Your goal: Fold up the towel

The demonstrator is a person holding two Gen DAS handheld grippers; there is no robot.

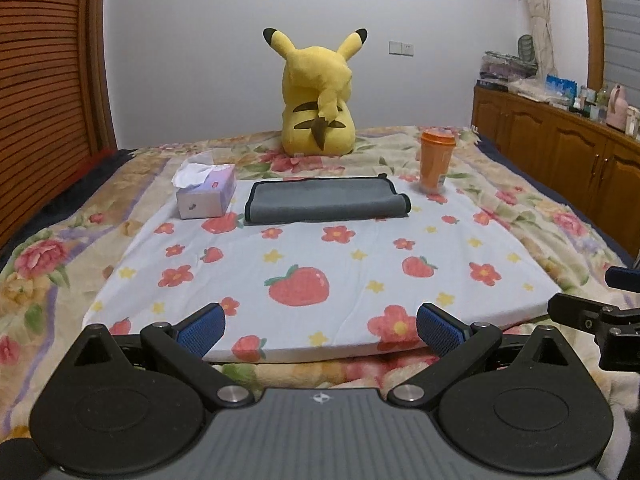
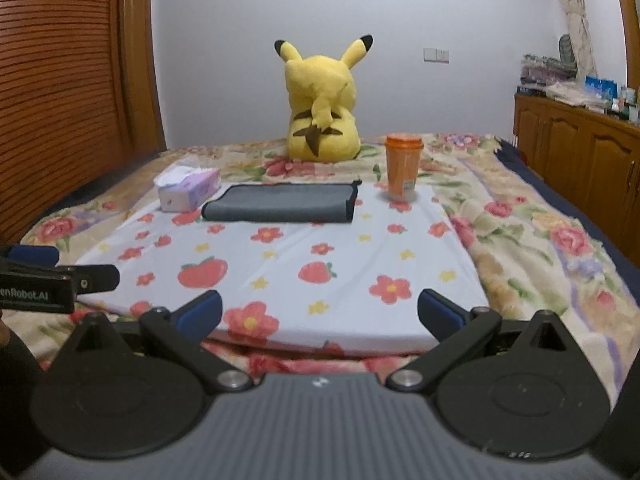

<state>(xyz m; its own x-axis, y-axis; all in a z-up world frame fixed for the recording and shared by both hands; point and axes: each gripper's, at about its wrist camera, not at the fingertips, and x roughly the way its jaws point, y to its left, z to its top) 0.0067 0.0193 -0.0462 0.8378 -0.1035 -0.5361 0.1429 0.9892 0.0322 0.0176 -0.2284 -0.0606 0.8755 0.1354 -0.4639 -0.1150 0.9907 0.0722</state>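
A dark grey towel (image 1: 326, 200) lies folded into a long flat strip at the far end of a white flower-and-strawberry board (image 1: 320, 264) on the bed. It also shows in the right wrist view (image 2: 280, 202). My left gripper (image 1: 320, 326) is open and empty, hovering at the board's near edge, far from the towel. My right gripper (image 2: 320, 312) is also open and empty at the near edge. The left gripper's side shows at the left of the right wrist view (image 2: 36, 280).
A tissue box (image 1: 206, 196) stands left of the towel. An orange lidded cup (image 1: 436, 158) stands to its right. A yellow plush toy (image 1: 318, 96) sits behind on the floral blanket. Wooden cabinets (image 1: 560, 144) line the right wall.
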